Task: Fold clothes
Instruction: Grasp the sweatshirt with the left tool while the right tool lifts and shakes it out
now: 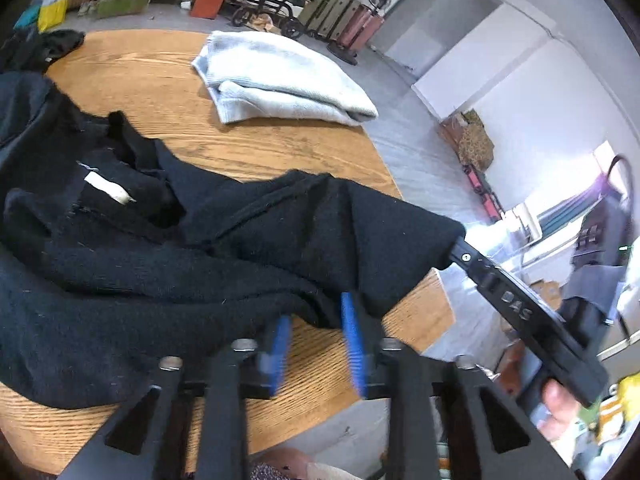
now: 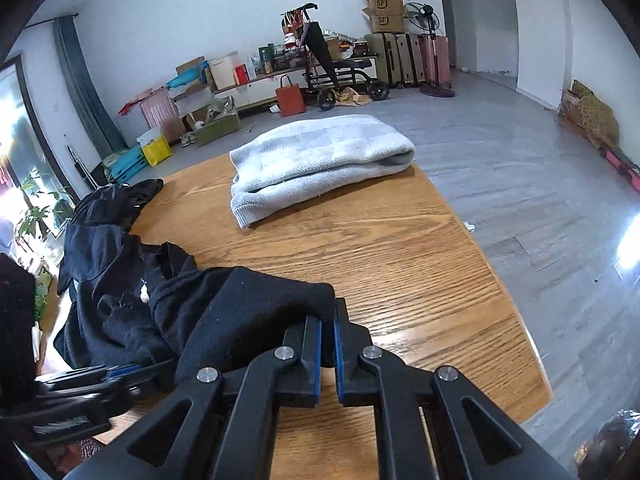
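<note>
right hand-held gripper (image 2: pixel 328 334) pinched shut on the soft, floppy black knit sweater (image 1: pixel 160 264); left hand-held gripper (image 1: pixel 316 320) part-open around its hem. light, clingy; hold at edges.

An orange paper bag (image 2: pixel 291 98) stands on the grey floor (image 2: pixel 520 184) beside a black trolley (image 2: pixel 340 76). Suitcases (image 2: pixel 412 58) line the far wall, cardboard boxes (image 2: pixel 383 10) stacked on top, a fan (image 2: pixel 426 20) beside them. A yellow bag (image 2: pixel 157 151) sits further left.
</note>
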A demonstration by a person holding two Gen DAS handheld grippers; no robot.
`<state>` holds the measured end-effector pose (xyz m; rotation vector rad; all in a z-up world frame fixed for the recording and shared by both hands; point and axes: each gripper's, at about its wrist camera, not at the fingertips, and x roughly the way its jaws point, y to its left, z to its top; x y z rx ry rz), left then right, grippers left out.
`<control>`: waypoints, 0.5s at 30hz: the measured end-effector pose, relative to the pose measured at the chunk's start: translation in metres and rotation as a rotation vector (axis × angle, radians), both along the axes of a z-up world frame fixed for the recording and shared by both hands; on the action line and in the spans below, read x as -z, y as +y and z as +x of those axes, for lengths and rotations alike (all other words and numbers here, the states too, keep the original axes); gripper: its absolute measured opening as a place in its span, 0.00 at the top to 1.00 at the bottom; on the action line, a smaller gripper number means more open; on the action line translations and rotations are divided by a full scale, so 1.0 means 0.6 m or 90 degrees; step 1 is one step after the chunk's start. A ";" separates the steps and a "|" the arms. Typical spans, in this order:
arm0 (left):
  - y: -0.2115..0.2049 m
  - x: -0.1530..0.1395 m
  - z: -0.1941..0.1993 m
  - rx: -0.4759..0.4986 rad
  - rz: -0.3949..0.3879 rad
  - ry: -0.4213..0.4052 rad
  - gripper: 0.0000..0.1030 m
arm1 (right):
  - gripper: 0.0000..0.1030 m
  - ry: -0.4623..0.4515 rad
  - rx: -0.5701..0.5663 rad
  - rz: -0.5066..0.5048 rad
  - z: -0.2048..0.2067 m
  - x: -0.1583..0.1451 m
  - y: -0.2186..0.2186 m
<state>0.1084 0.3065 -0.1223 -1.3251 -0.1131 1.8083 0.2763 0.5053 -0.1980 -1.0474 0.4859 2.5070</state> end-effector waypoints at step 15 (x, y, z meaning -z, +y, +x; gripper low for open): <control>-0.297 -0.011 -0.177 -0.290 -0.169 0.066 0.34 | 0.66 -0.068 0.037 -0.018 -0.005 0.048 0.030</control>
